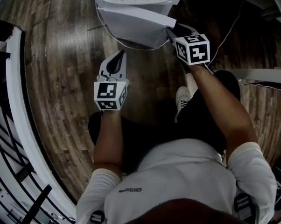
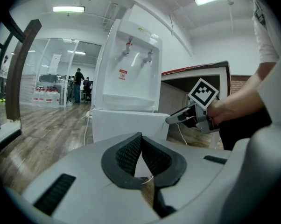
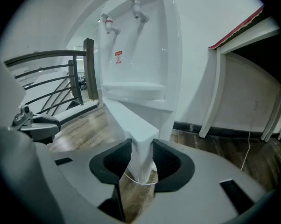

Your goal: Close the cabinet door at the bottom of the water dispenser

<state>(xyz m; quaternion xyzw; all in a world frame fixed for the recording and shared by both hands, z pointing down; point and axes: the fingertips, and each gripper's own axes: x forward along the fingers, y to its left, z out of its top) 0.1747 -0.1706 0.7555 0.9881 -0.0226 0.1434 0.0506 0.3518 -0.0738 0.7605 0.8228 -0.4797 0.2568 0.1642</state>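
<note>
Dark wood-grain plank floor (image 1: 61, 55) all round. The tall, glossy white plastic water dispenser (image 2: 131, 59) stands on it, with its flat white cabinet door (image 3: 131, 120) at the bottom swung out. The right gripper (image 3: 140, 146) pinches the door's free edge between ribbed black pads (image 3: 164, 161). The left gripper (image 2: 141, 139) hangs well apart, jaws pressed together, empty.

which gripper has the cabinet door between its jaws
The right gripper: its jaws are closed on the edge of the open cabinet door. The left gripper is held clear of the door, jaws together on nothing.
</note>
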